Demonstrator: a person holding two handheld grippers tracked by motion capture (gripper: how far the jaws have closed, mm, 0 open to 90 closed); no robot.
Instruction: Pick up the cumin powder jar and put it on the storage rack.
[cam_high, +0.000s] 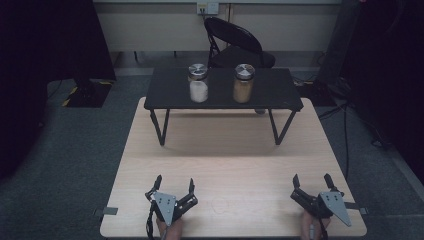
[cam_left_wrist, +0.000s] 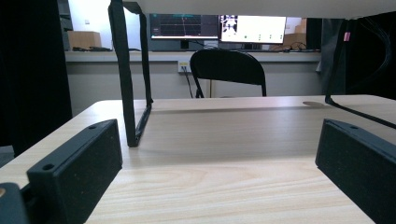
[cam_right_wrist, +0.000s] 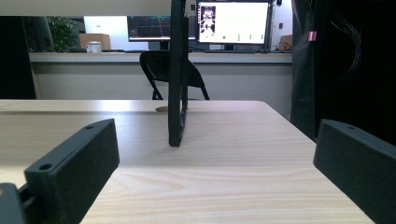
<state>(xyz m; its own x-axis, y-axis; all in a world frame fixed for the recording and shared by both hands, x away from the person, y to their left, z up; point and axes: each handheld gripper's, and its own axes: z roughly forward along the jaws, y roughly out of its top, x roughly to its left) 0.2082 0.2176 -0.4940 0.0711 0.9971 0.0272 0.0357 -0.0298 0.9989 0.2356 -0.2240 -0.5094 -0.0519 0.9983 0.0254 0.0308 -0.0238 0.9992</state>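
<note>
My left gripper, right gripper: jaws apart, empty, resting near table edge, seemingly at start. White jar, brown jar: upright on black stand, well beyond reach.

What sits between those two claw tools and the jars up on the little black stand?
Nothing visible: bare wooden table lies between the left gripper, the right gripper and the raised black stand holding the white jar and brown jar.

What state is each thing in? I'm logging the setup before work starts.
left gripper: open, empty, at the table's near edge
right gripper: open, empty, at the near edge
white-filled jar: upright, lid on, on the black stand
tan-filled jar: upright, lid on, beside it, apart
</note>
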